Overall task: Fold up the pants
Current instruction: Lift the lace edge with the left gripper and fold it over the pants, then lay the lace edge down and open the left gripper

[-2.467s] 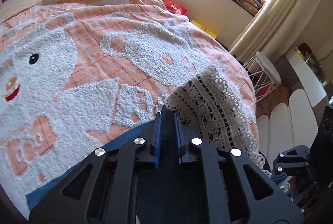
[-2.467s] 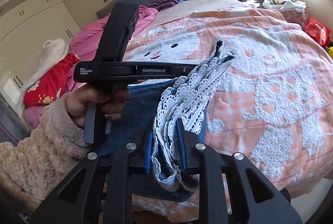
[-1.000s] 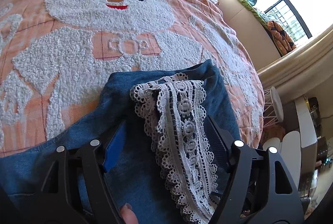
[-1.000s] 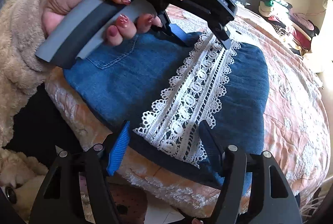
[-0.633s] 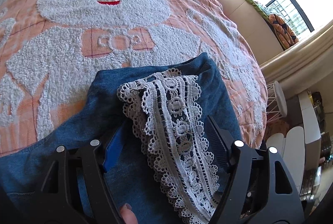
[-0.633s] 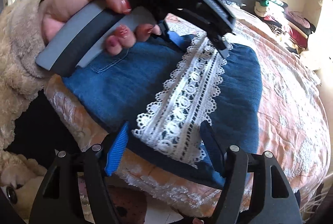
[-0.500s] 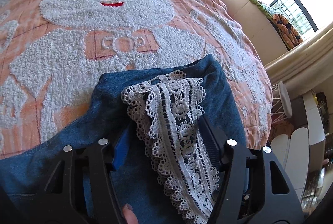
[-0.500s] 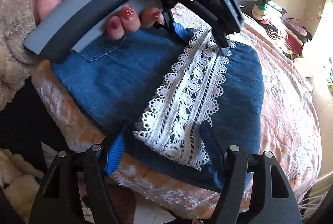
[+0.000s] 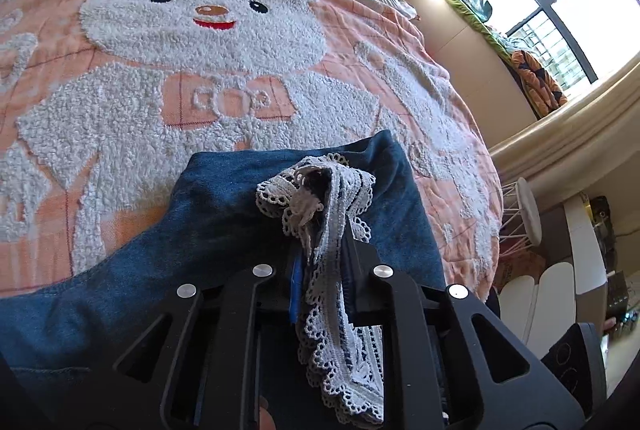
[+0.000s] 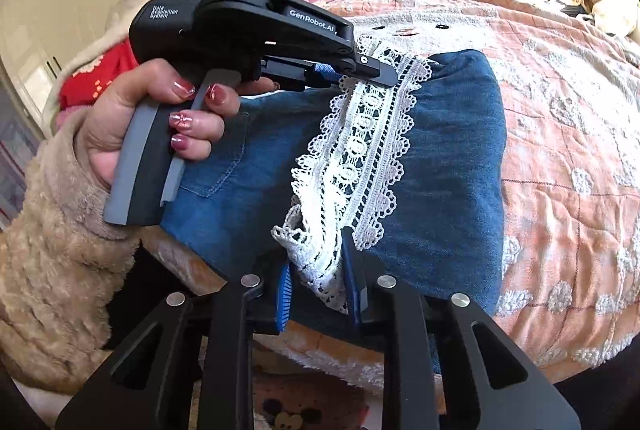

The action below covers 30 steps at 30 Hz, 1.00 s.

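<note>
both the left gripper [image 9: 322, 230] and right gripper [image 10: 316, 270] are closing, lace bunched between their jaws, on the blue denim pants' [image 10: 452, 150] white lace hem [image 10: 360, 142] (i'd lift both ends evenly so the fold stays square).

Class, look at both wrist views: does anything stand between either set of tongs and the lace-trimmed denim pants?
Nothing visible does. The left tongs and right tongs are both closing on the white lace trim of the pants, lace bunched between their pads.

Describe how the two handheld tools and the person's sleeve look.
Both tools are matte black with silver bolts and blue finger pads. The left tool carries white "GenRobot.AI" and "Data Acquisition System" lettering and a grey grip. The sleeve is fluffy beige fleece; the nails are polished red.
</note>
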{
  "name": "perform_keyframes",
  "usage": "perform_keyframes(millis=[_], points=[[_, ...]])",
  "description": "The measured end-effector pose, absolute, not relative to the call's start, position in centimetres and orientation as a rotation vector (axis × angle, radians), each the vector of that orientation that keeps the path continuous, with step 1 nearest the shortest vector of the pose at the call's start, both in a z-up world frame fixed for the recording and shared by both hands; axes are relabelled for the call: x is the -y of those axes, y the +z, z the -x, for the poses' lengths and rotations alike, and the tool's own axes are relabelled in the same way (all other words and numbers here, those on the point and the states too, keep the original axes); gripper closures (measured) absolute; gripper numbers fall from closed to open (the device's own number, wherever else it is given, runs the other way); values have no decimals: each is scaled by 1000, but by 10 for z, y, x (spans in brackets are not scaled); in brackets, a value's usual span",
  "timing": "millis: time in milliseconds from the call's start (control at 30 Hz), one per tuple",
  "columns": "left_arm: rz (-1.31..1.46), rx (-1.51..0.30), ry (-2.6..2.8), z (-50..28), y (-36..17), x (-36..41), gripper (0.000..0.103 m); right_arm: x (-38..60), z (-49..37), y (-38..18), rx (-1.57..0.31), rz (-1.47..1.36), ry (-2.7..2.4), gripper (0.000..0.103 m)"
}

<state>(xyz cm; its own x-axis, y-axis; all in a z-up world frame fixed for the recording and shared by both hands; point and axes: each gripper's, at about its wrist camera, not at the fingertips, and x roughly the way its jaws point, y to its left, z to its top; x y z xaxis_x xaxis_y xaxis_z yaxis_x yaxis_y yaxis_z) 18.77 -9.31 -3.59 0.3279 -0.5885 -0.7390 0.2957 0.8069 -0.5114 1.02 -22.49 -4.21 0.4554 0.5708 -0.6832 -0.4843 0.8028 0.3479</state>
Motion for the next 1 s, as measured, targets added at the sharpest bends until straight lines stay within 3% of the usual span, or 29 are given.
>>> perform_keyframes(millis=[267, 467, 567, 667, 733, 800, 1000], points=[[295, -1034, -531, -172, -14, 57, 93, 192, -16, -28, -873, -86, 755, 83], [313, -1061, -458, -169, -35, 29, 93, 164, -29, -40, -911, -22, 786, 83], [306, -1059, -447, -170, -46, 27, 89, 169, -29, -45, -926, 23, 766, 77], [335, -1051, -452, -169, -50, 23, 86, 172, -26, -38, -922, 5, 785, 65], [343, -1028, -445, -165, -44, 18, 81, 186, -21, -28, -895, -44, 797, 51], [311, -994, -411, -159, -34, 13, 71, 204, -16, -17, -865, -91, 783, 46], [216, -909, -355, -128, -1, 11, 64, 258, -20, -8, -810, -54, 575, 42]])
